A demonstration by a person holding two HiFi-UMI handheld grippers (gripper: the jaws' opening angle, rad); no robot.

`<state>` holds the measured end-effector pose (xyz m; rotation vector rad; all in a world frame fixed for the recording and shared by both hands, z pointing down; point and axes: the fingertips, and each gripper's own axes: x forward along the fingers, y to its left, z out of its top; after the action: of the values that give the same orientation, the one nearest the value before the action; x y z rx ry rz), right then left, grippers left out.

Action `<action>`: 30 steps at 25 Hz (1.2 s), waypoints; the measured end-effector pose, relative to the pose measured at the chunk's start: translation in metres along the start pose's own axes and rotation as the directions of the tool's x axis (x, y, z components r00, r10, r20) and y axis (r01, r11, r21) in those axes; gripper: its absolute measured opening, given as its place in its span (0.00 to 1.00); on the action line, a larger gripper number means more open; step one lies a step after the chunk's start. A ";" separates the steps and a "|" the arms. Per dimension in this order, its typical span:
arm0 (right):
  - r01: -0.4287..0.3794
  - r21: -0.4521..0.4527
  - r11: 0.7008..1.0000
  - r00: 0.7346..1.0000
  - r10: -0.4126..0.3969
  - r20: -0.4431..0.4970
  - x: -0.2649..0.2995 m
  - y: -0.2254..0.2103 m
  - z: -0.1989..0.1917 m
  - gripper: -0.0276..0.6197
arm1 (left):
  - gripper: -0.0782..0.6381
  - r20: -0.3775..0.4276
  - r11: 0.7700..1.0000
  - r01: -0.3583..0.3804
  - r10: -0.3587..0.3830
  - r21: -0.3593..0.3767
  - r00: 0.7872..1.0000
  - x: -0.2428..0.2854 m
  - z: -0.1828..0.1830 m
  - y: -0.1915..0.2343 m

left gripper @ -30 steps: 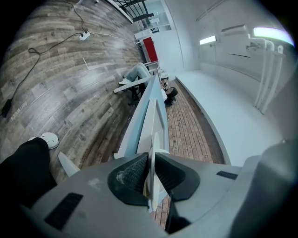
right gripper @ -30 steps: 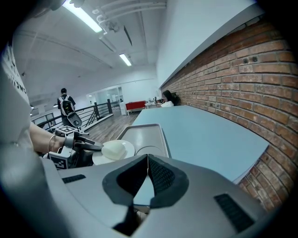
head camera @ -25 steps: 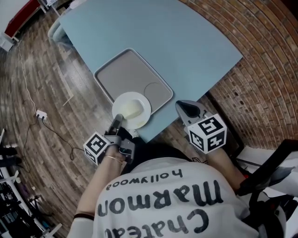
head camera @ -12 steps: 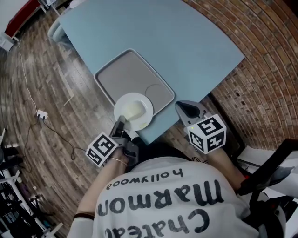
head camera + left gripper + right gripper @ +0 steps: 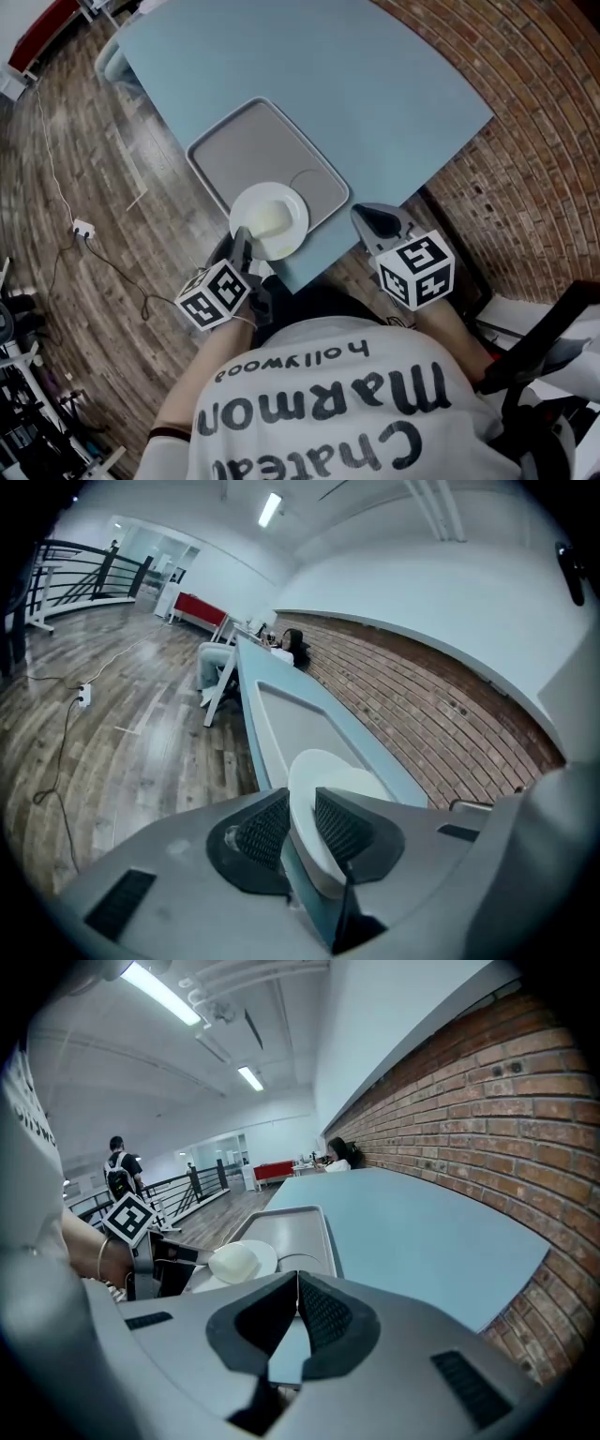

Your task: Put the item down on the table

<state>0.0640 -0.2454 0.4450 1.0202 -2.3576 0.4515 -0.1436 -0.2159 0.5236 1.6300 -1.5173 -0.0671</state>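
A white plate [image 5: 269, 220] with a pale mound in its middle is over the near corner of the grey tray [image 5: 253, 150] on the light blue table [image 5: 375, 84]. My left gripper [image 5: 240, 236] is shut on the plate's near rim; in the left gripper view the rim [image 5: 323, 771] sits clamped between the ribbed pads [image 5: 265, 829]. Whether the plate rests on the tray cannot be told. My right gripper [image 5: 367, 214] is shut and empty just off the table's near edge. From the right gripper [image 5: 298, 1283] view, the plate [image 5: 239, 1262] shows at the left.
The tray [image 5: 300, 1232] has a round recess at its near right corner. A brick wall [image 5: 534, 141] runs along the table's right side. A cable and a plug [image 5: 82, 230] lie on the wooden floor to the left. People are far off in the hall.
My left gripper has shifted a little to the right with the plate and turned slightly. The right gripper has not moved.
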 end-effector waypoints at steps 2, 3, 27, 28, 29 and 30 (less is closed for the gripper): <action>0.002 0.003 1.000 1.000 -0.002 0.000 0.000 -0.002 -0.001 0.06 | 0.20 0.002 1.000 0.002 -0.002 0.026 1.000 0.003 0.002 0.000; 0.003 0.005 1.000 1.000 -0.003 0.000 -0.001 -0.003 -0.001 0.06 | 0.21 0.004 0.999 0.001 -0.001 0.034 1.000 0.003 0.002 -0.001; -0.100 -0.041 0.994 0.992 0.102 0.068 0.004 0.026 0.016 0.06 | 0.26 0.189 0.977 0.042 -0.082 0.211 0.979 -0.047 0.055 -0.013; -0.117 -0.056 0.992 0.990 0.121 0.073 0.004 0.030 0.019 0.06 | 0.23 0.197 0.972 0.055 -0.102 0.230 0.975 -0.053 0.060 -0.019; -0.133 -0.072 0.988 0.987 0.138 0.077 0.003 0.034 0.022 0.06 | 0.21 0.199 0.968 0.071 -0.121 0.242 0.972 -0.058 0.064 -0.025; -0.147 -0.091 0.985 0.985 0.154 0.080 0.003 0.038 0.025 0.06 | 0.21 0.204 0.964 0.090 -0.143 0.249 0.968 -0.064 0.067 -0.031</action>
<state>0.0253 -0.2339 0.4231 0.8421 -2.5197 0.3658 -0.1745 -0.2044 0.4318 1.9583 -1.6444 -0.1395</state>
